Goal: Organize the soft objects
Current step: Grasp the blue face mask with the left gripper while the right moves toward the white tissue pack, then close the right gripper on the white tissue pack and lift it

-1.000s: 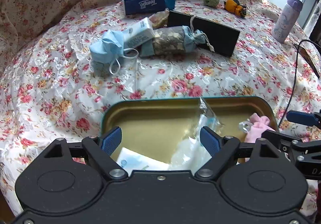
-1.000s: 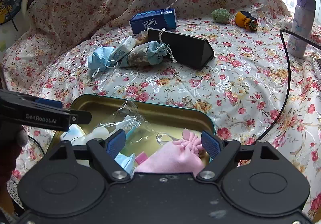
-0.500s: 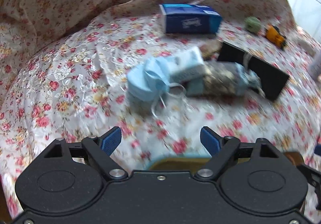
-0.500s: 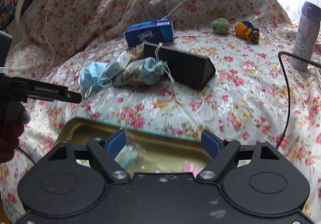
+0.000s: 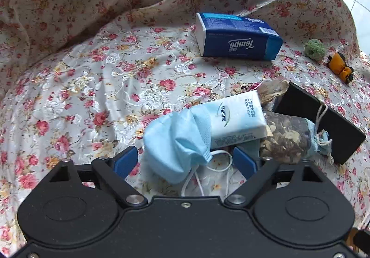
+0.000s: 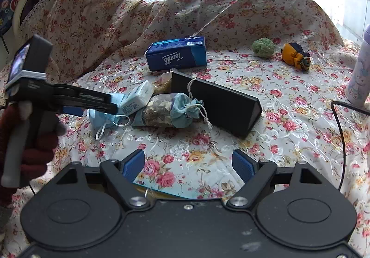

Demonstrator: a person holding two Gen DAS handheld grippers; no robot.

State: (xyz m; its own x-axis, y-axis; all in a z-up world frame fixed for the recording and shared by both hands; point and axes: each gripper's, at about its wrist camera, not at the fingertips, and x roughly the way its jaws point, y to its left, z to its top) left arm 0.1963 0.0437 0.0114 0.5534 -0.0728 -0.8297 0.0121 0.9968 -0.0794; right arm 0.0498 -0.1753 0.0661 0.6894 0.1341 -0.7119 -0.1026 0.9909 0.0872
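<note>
A crumpled blue face mask (image 5: 175, 144) lies on the floral cloth between the fingers of my left gripper (image 5: 185, 161). Its jaws are opening and the pads do not press the mask. Against the mask leans a small white tissue pack (image 5: 235, 119), with a blue drawstring pouch (image 5: 286, 140) of dried bits to its right. In the right wrist view my left gripper (image 6: 111, 105) reaches over the mask (image 6: 101, 119), held by a gloved hand (image 6: 30, 142). My right gripper (image 6: 188, 163) stands open and empty over the cloth, just past the rim of the tin (image 6: 161, 191).
A black triangular case (image 6: 222, 103) lies behind the pouch (image 6: 171, 112). Further back are a blue Tempo tissue box (image 6: 177, 54), a green ball (image 6: 263, 44) and an orange toy (image 6: 296, 57). A bottle (image 6: 359, 77) and a black cable (image 6: 342, 142) are at the right.
My left gripper left the tin and moved over to the mask, which now sits between its fingers. The right gripper drew away from the tin, whose contents have dropped out of view.
</note>
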